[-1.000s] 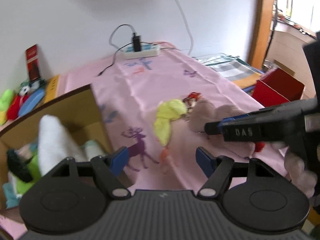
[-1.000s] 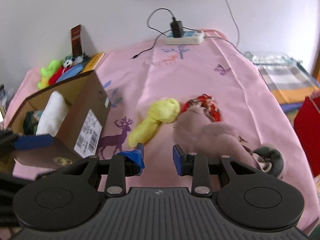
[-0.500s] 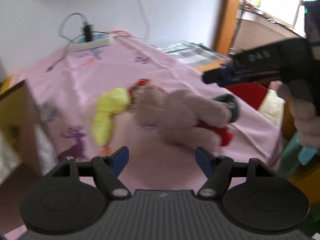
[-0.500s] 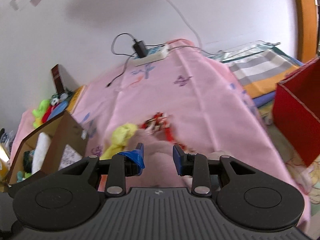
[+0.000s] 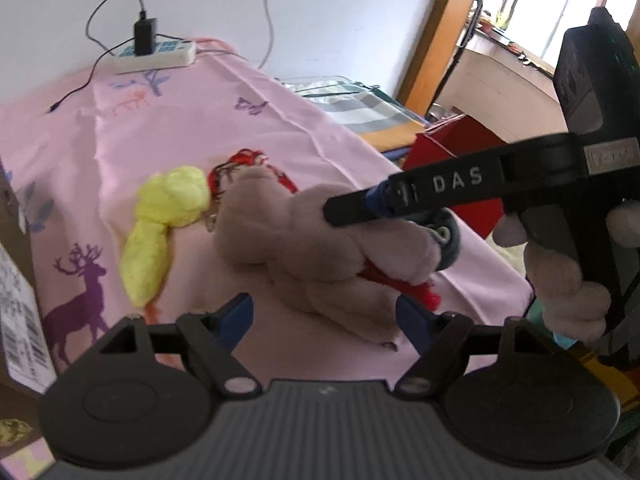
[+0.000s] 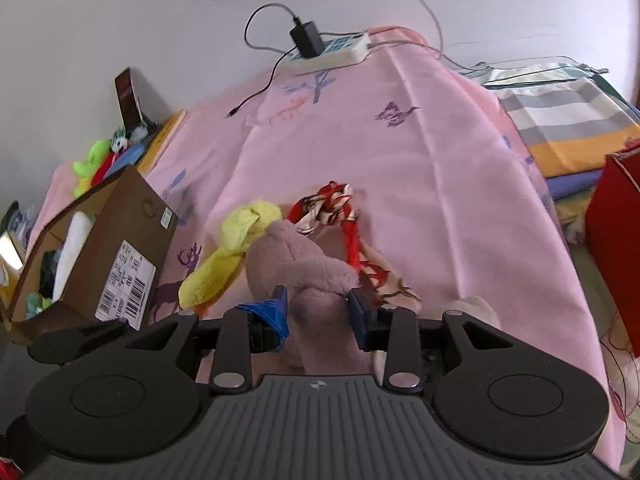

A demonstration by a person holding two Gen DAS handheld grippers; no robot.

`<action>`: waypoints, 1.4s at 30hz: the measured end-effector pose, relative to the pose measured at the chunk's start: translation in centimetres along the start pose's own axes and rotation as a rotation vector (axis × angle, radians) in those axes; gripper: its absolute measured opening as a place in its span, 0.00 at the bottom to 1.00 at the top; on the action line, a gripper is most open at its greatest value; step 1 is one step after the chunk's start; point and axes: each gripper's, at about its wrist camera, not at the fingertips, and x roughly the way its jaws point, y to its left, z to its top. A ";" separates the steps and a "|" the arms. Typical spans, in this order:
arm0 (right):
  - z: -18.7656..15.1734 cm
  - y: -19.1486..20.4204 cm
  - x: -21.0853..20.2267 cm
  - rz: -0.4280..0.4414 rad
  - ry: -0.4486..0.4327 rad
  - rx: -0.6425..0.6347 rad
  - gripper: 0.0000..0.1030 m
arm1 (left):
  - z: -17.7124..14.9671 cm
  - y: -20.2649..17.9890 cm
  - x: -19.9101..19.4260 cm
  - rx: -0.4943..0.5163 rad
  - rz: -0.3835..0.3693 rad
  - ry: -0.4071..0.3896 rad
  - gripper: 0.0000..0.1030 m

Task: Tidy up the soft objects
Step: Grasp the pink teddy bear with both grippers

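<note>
Legible text: one word only.
"DAS" stood in white caps on side of right gripper [image 5: 352, 210], seen from left wrist cam. Cardboard box [image 6: 132, 240] carried white barcode label [image 6: 128, 286]; digits too blurred to read.

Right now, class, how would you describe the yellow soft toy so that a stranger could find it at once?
Start at the pink tablecloth printed with purple deer. Between the cardboard box and the big beige plush lies the yellow soft toy, long and limp. It is the only plain bright-yellow thing there, unlike the red patterned scarf beside it.
</note>
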 end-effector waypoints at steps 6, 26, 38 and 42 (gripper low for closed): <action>0.3 1.3 -0.4 0.173 0.047 0.034 0.17 | -0.7 1.2 -1.1 -0.007 0.004 -0.003 0.77; 0.3 2.9 0.4 0.280 0.063 0.105 0.17 | -3.3 4.0 -5.4 -0.054 -0.082 -0.053 0.91; -0.8 1.9 4.0 0.208 0.183 -0.024 0.17 | -2.6 4.7 -1.4 -0.088 -0.021 0.029 0.94; -0.9 2.2 4.9 0.230 0.185 -0.038 0.18 | -2.1 4.7 0.3 -0.090 0.002 0.043 0.94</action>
